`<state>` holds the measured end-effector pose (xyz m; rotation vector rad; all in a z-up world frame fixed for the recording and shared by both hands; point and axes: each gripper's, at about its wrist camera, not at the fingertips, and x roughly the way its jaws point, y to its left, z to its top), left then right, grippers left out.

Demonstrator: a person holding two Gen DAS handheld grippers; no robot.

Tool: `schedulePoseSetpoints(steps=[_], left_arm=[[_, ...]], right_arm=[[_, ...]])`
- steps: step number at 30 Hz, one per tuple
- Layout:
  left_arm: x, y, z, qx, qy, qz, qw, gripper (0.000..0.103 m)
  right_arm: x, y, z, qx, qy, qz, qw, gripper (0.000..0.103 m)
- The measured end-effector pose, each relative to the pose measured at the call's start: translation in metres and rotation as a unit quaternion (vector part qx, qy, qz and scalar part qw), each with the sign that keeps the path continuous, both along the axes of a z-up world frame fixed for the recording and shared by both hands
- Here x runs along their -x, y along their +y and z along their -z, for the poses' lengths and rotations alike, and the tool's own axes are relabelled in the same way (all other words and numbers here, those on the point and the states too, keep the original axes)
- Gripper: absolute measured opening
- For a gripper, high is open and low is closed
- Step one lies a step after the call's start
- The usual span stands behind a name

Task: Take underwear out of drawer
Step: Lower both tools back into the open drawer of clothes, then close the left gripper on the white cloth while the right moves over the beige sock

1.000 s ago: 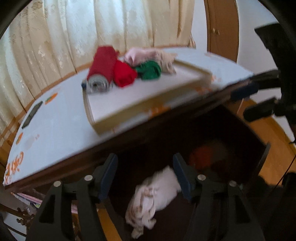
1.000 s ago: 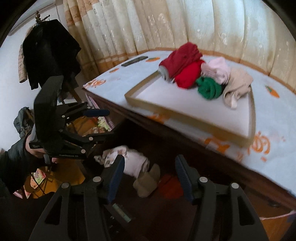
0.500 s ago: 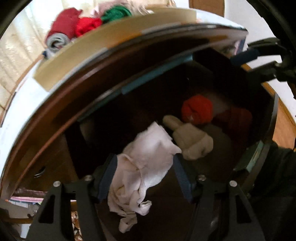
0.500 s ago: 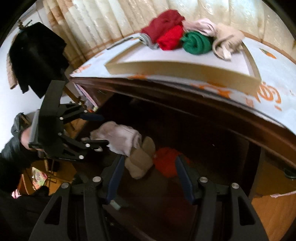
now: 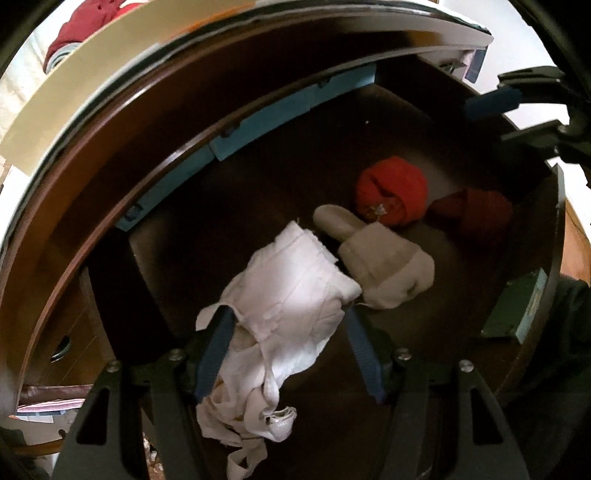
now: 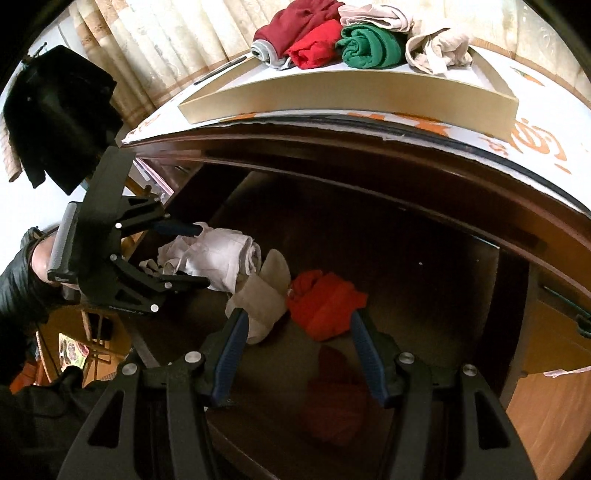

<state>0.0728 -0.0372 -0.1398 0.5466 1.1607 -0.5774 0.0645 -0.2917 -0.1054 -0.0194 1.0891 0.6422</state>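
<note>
**Both claws down in the open drawer**

Between the left gripper's (image 5: 286,332) blue pads lies a crumpled white garment (image 5: 284,295), its loose straps trailing toward the camera. The jaws stand spread to either side of it; the right wrist view shows one finger above the bundle and one below, yet whether the pads press on the cloth cannot be told. A hand (image 6: 42,258) in a dark sleeve holds that gripper from the left of that view.

Just beside the white garment, touching its far edge, sits a rolled cream piece (image 5: 373,254). Next to that is a bright red roll (image 5: 391,192), and beyond it a darker red bundle (image 5: 476,214), dim in the shade. All four rest on the dark floor of the drawer (image 5: 258,192), whose inner back wall carries a pale blue strip (image 5: 258,122).

Over the red roll hangs the right gripper (image 6: 295,338), its jaws released and wide, nothing between the pads; the cream piece lies by its left finger and the red roll just past the tips.

Above the drawer runs the dark wooden edge of the table (image 6: 369,147), covered by a white cloth with orange prints. On it stands a shallow tray (image 6: 332,92) holding rolled garments: maroon (image 6: 291,26), red (image 6: 314,46), green (image 6: 369,46) and beige (image 6: 436,48). Cream curtains (image 6: 166,44) hang behind, and a black coat (image 6: 55,110) hangs at the left.
</note>
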Motion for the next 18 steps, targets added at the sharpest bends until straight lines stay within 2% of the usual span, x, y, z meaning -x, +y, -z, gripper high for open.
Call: schedulePoseSetpoints(steps=[5, 18], left_arm=[[-0.006, -0.003, 0.003, -0.008, 0.004, 0.0, 1.0, 0.064], [-0.015, -0.007, 0.012, -0.016, 0.006, -0.007, 0.9998, 0.073]], right_arm=[[0.001, 0.003, 0.003, 0.001, 0.004, -0.002, 1.0, 0.06], [0.004, 0.01, 0.011, -0.005, 0.016, -0.007, 1.0, 0.06]])
